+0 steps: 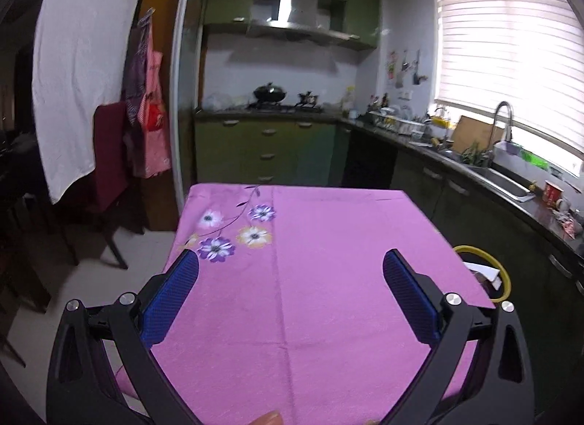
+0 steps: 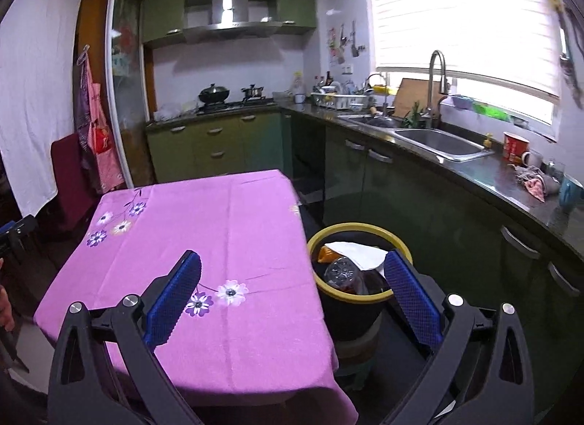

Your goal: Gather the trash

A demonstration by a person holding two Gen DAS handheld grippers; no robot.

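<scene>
Green kitchen cupboards and a bright window were seen behind a table (image 1: pixel 328 279) covered with a pink flowered cloth. Nothing was seen lying on the cloth in either view, so the trash was judged to be picked up already. A black bin with a yellow rim (image 2: pixel 321 233) was set on the floor just beside the right edge of the table, likely so that things could be dropped into it with a short reach. Inside the bin, a crumpled clear plastic bottle (image 2: pixel 341 271), a white sheet of paper (image 2: pixel 359 253) and something orange (image 2: pixel 325 253) were seen. The left gripper (image 1: pixel 290 279) was held over the near part of the table, with its blue pads spread wide and nothing between them. The right gripper (image 2: pixel 292 284) was held over the table's right edge and the bin, also spread wide and empty, as if a piece had been let go there. More clutter was seen on the far counter (image 2: pixel 485 173) by the sink (image 2: pixel 438 142), but whether it was trash could not be told.
</scene>
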